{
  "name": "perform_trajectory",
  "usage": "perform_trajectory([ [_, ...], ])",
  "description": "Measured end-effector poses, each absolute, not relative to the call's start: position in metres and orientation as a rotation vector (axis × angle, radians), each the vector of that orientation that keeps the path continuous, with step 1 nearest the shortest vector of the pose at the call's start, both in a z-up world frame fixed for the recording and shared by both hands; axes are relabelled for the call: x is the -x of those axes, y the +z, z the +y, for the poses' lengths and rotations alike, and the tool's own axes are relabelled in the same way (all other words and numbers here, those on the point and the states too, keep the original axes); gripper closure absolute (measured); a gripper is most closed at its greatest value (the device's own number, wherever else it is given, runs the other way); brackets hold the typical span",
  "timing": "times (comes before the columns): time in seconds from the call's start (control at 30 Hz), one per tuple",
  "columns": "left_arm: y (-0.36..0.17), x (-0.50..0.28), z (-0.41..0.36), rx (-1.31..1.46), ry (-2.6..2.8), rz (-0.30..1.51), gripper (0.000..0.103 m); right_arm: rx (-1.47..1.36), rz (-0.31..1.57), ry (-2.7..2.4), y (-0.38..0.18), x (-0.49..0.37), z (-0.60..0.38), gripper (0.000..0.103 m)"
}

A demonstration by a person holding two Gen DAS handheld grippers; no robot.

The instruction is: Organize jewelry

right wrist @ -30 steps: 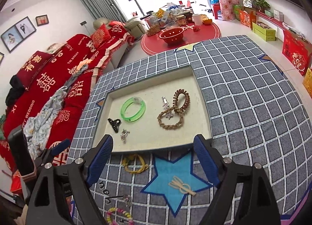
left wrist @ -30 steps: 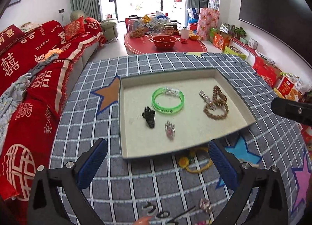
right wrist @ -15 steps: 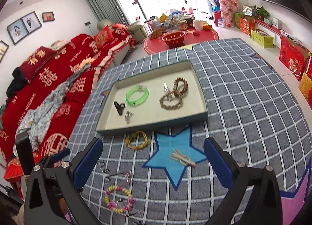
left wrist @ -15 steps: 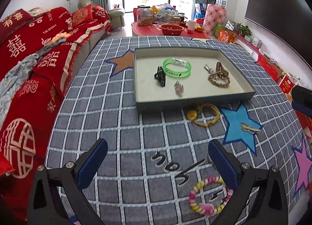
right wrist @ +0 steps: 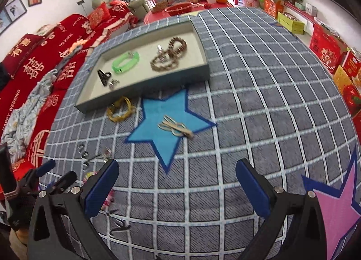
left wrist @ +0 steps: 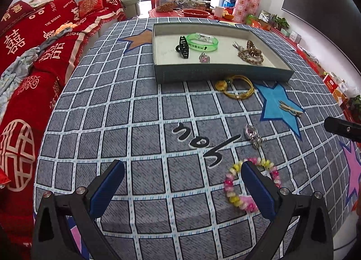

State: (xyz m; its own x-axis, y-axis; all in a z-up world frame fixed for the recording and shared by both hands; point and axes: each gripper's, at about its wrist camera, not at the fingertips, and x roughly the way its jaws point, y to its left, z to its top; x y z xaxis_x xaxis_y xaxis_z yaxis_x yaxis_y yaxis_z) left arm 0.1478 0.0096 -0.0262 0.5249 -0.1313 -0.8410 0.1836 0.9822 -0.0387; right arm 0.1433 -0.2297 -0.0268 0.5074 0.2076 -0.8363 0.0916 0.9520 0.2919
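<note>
Both grippers, left [left wrist: 182,183] and right [right wrist: 177,183], gape empty. Best next pick is probably the bead bracelet [left wrist: 250,183] beside the left's fingers: centre over it, pinch the beads, carry it to the tray [left wrist: 223,72].

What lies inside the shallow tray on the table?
Inside the tray: green bracelet, black hair claw, small silver charm, brown bead strands. The near wall hides the floor's front strip.

The left gripper [left wrist: 182,183] tilts steeply downward, its blue-padded fingers [left wrist: 107,186] spread wide with nothing between them; the right gripper [right wrist: 177,183] slants down alike, jaws fully apart and empty; seen from the right wrist, the left gripper sits just beyond the right one's left finger [right wrist: 99,189].
</note>
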Motion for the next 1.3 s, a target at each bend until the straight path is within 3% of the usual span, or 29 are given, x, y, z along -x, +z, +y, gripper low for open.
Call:
perform_trajectory([
  [0.93,-0.043,-0.140,-0.023,-0.140,-0.260,1.049,0.003,-0.105,1.099,0.053,-0.057,-0.178,-0.219,0.002],
  [1.03,-0.042,-0.138,-0.029,-0.170,-0.271,1.032,0.015,-0.060,1.094,0.060,-0.059,-0.187,-0.213,0.007],
  [1.2,-0.039,-0.135,-0.038,-0.190,-0.327,1.024,0.037,0.023,1.074,0.087,-0.055,-0.197,-0.202,0.029],
  [1.3,-0.037,-0.130,-0.046,-0.209,-0.370,1.018,0.065,0.038,1.081,0.110,-0.052,-0.200,-0.197,0.045],
])
